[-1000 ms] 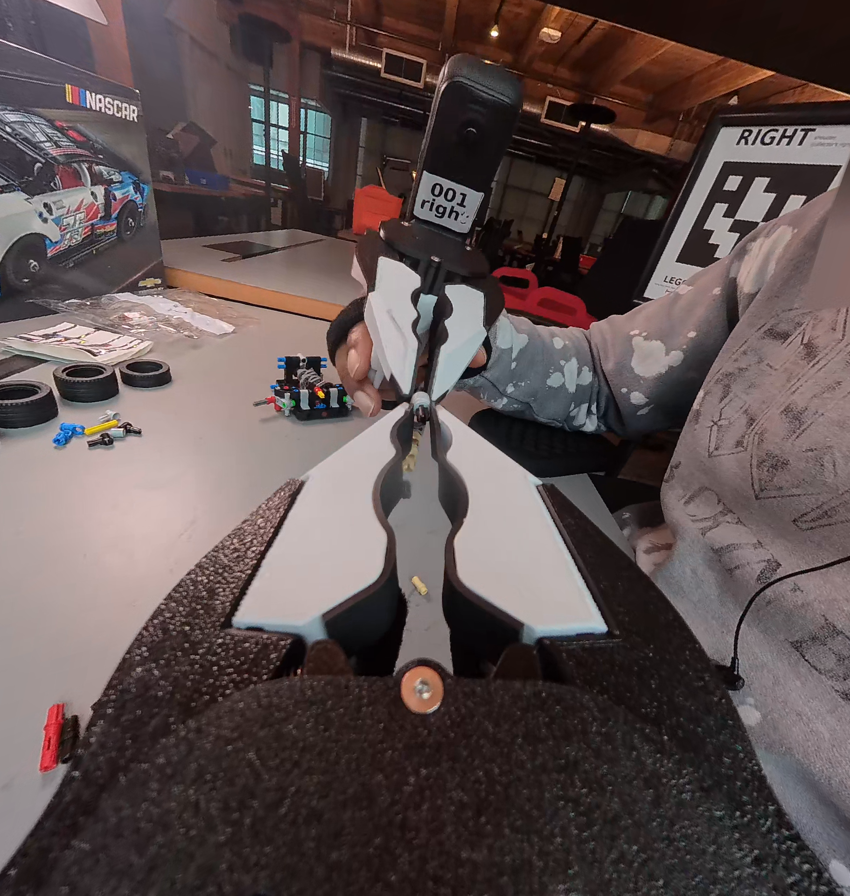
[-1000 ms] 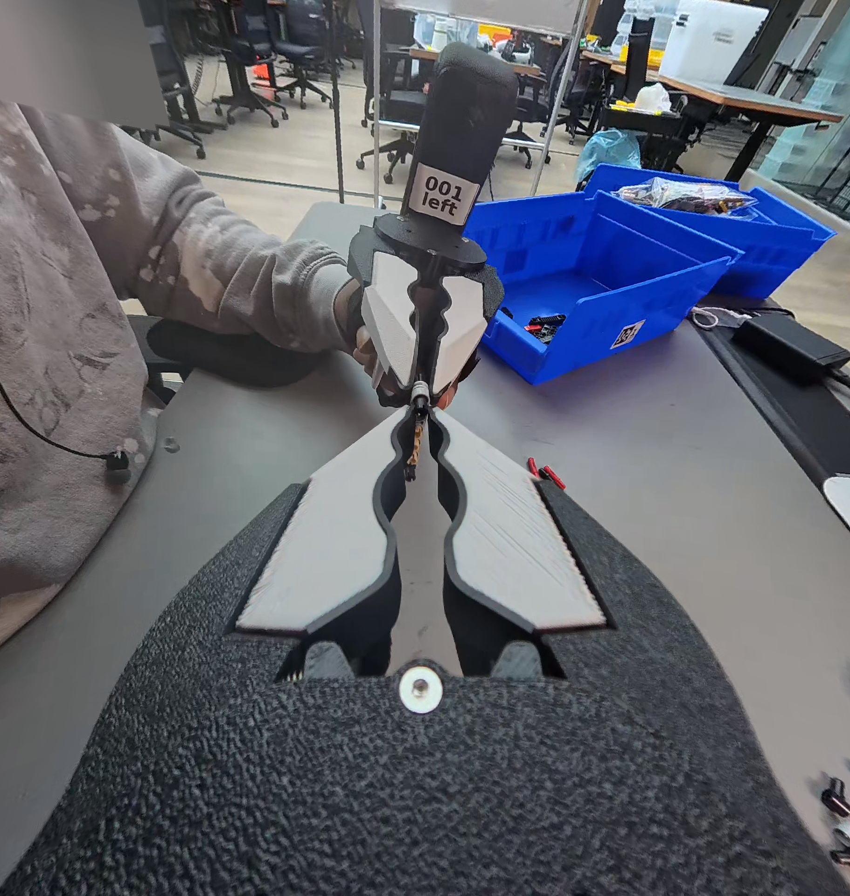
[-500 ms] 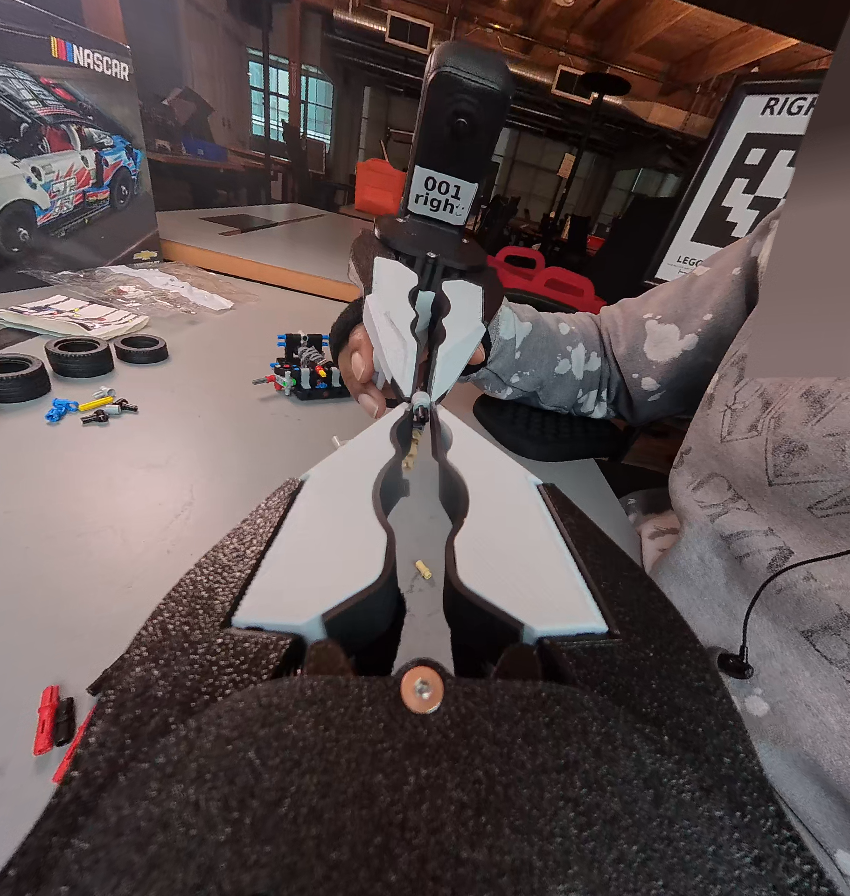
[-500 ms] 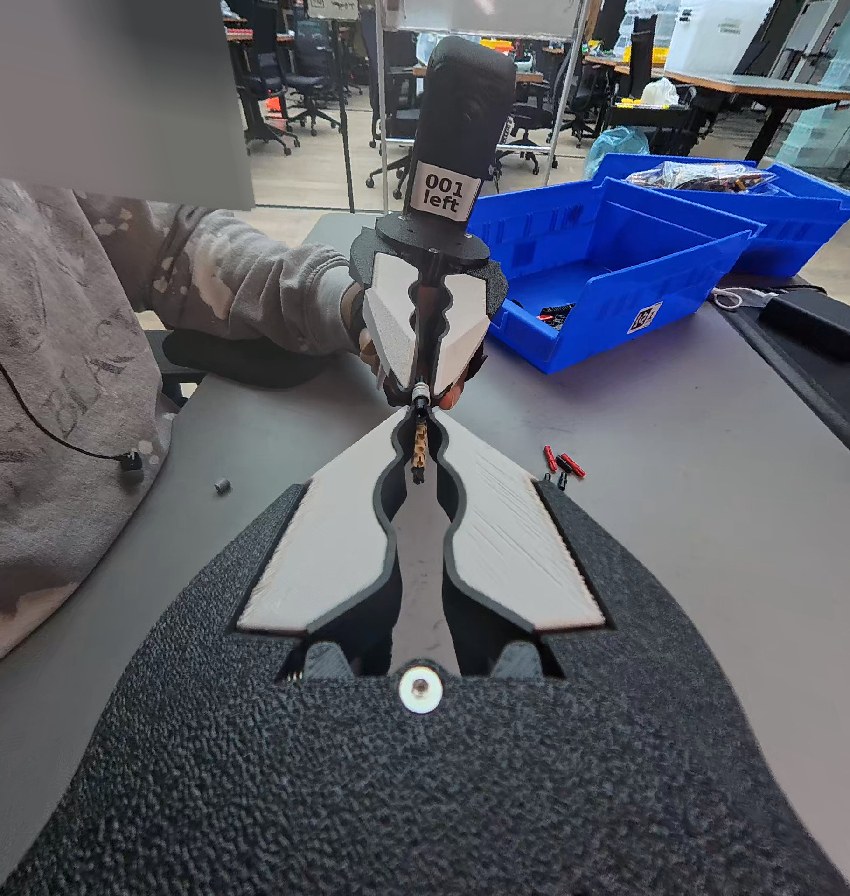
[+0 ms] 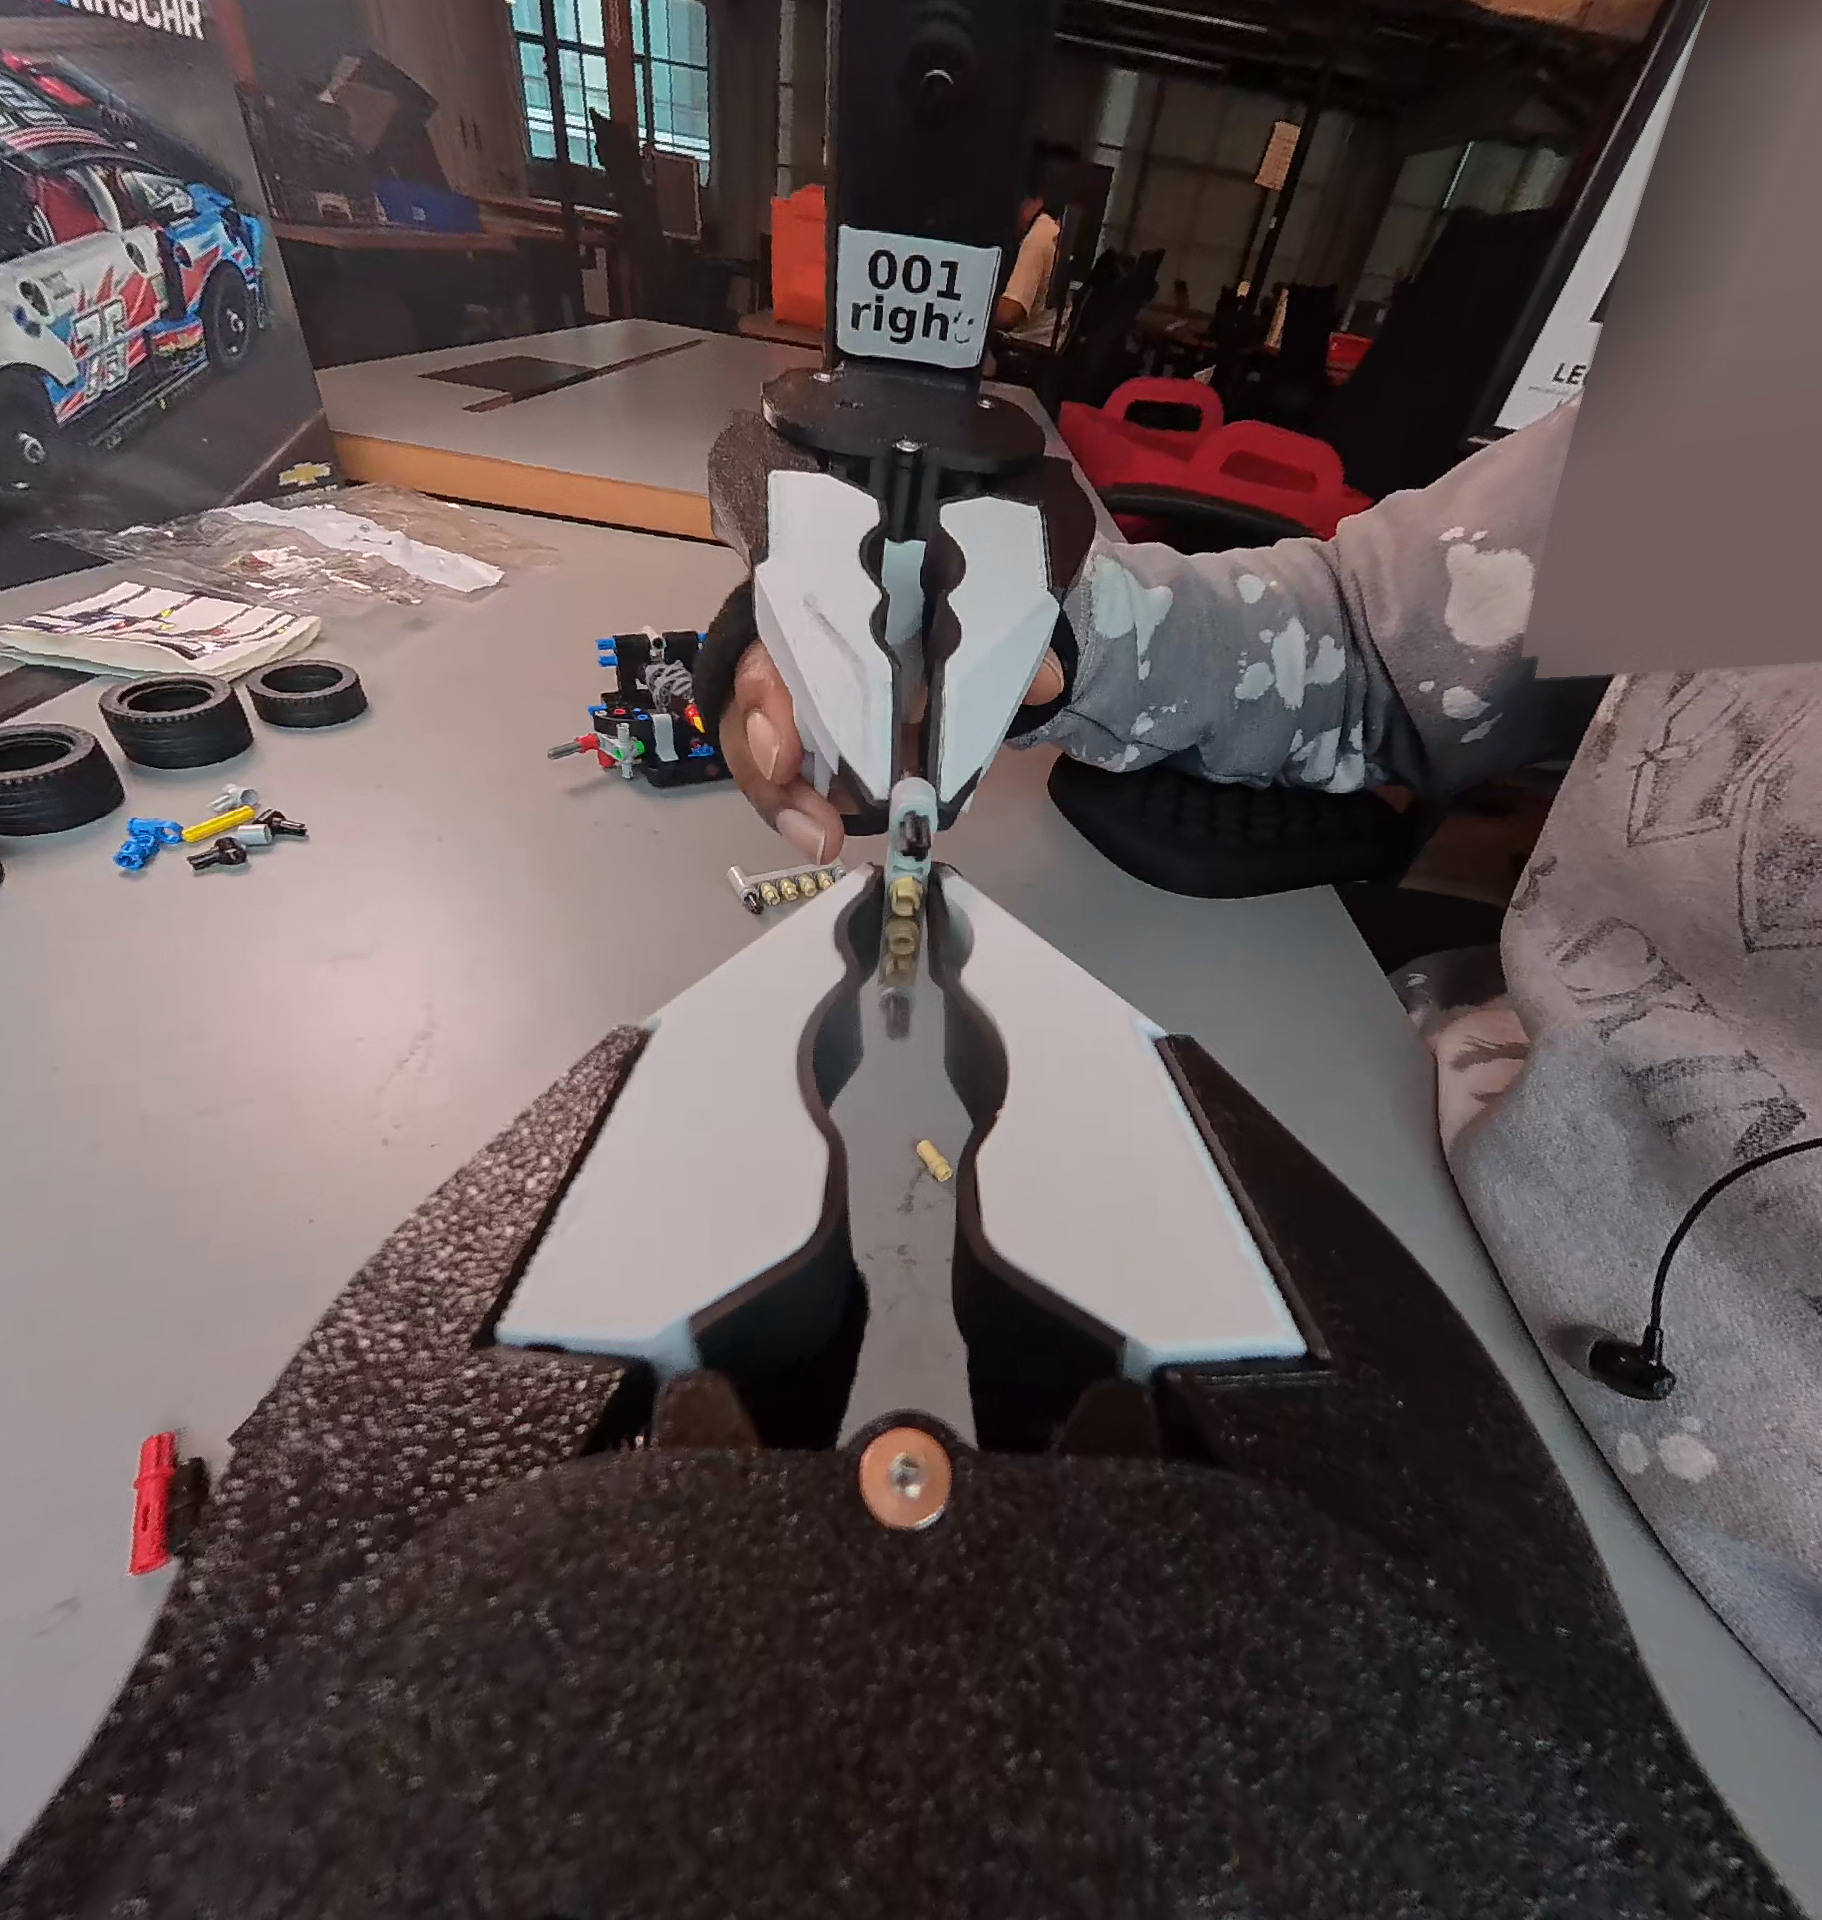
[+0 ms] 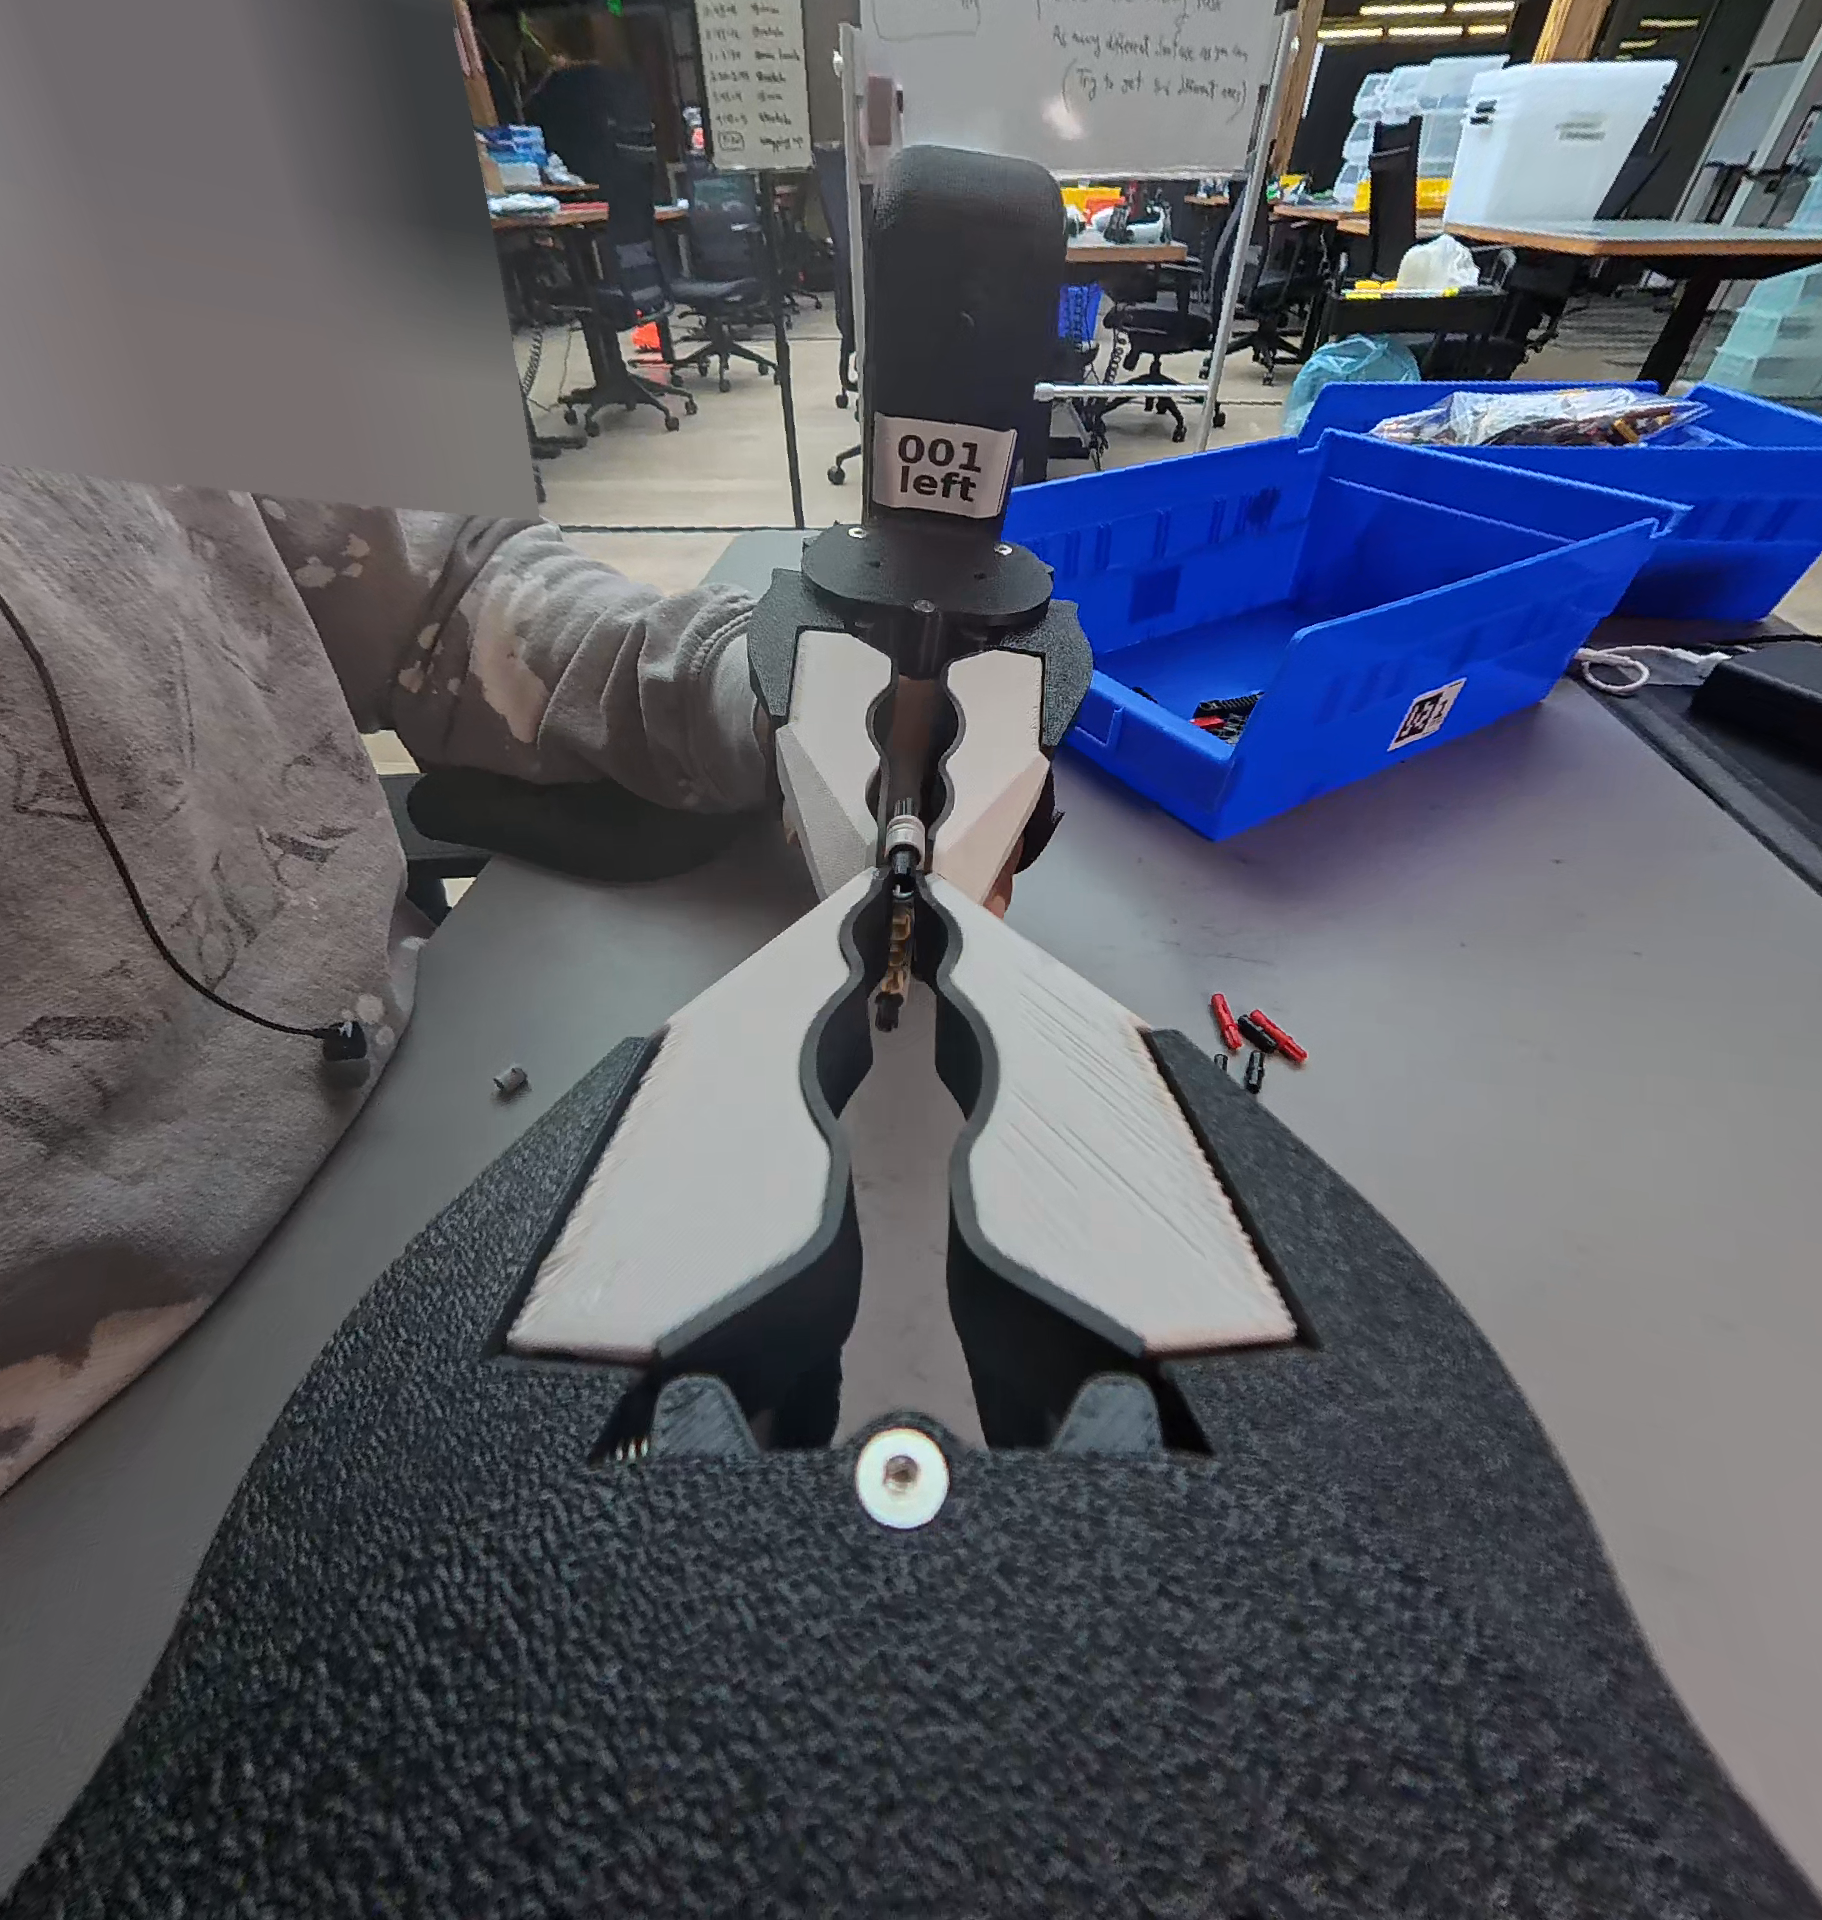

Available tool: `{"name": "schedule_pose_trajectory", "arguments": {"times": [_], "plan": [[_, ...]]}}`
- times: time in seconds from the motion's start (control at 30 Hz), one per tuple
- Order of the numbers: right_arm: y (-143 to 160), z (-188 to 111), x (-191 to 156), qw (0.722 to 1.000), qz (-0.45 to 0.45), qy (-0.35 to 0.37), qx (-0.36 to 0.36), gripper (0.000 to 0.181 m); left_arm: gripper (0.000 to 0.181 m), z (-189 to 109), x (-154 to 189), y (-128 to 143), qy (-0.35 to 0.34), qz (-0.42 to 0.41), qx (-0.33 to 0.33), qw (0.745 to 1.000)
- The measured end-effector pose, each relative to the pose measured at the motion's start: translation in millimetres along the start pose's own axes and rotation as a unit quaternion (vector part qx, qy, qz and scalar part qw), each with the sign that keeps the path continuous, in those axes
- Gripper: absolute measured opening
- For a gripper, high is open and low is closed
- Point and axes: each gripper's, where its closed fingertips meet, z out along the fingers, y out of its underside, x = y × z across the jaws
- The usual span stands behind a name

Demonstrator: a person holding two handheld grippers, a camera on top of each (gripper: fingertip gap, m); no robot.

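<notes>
Black toy tyres [image 5: 174,717], loose tan peg [image 5: 934,1160] on grey table [image 5: 294,1018]. Left gripper [image 5: 905,883], right gripper [image 6: 899,883] tip-to-tip, both clenched on black axle with tan bushes [image 5: 899,940].

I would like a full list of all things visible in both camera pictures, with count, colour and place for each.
tyres: at least three, black, far left on the table.
small brick model: one, black with coloured pins, mid table.
loose pins: several, blue, yellow, black, near the tyres.
tan peg: one, on the table under the left tongs.
red pins: few, red and black, right of the right tongs.
bins: two, blue, far right.
rod with tan beads: one, held between both tongs.
left tongs: shut on the rod.
right tongs: shut on the rod.
</notes>
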Motion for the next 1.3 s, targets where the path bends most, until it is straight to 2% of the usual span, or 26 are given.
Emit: {"name": "schedule_pose_trajectory", "arguments": {"times": [0.13,0.33,0.67,0.73,0.77,0.83,0.87,0.97,1.0,1.07,1.17,1.3], "plan": [[-6,-8,4,1.000,0.011,-0.002,0.017,0.003,0.007,-8,-2,-17,-0.012,0.009,0.039,0.999],[-12,-10,2,0.998,0.034,-0.019,0.046,0.003,0.006,-11,0,-29,-0.021,0.020,0.066,0.997],[-9,-8,5,0.996,0.060,-0.026,0.059,0.000,0.006,-14,-3,-35,-0.012,-0.022,0.103,0.994],[32,-1,11,0.999,0.032,0.002,-0.042,0.000,0.007,-30,-3,-61,0.004,-0.051,0.180,0.982],[42,2,12,0.998,0.035,0.006,-0.046,0.000,0.006,-42,-5,-73,-0.002,-0.056,0.203,0.978],[12,0,6,0.994,0.099,-0.027,0.040,0.000,0.007,-53,-7,-75,-0.030,-0.001,0.184,0.982],[-1,-3,11,0.995,0.086,-0.010,0.057,0.000,0.007,-57,-8,-75,-0.033,0.006,0.180,0.983],[-21,-7,19,0.997,0.040,0.020,0.064,0.002,0.007,-54,-18,-62,-0.044,-0.017,0.150,0.988],[-24,-7,18,0.997,0.038,0.020,0.062,0.009,0.007,-48,-19,-53,-0.051,-0.008,0.121,0.991],[-24,-7,16,0.998,0.025,0.027,0.046,0.016,0.007,-36,-19,-38,-0.056,0.003,0.078,0.995],[-17,-8,13,0.999,0.008,0.036,0.019,0.017,0.007,-21,-19,-19,-0.063,0.013,0.022,0.998],[1,-6,14,0.999,-0.003,0.043,-0.030,0.015,0.007,-13,-17,-6,-0.067,0.024,-0.018,0.997]]}}
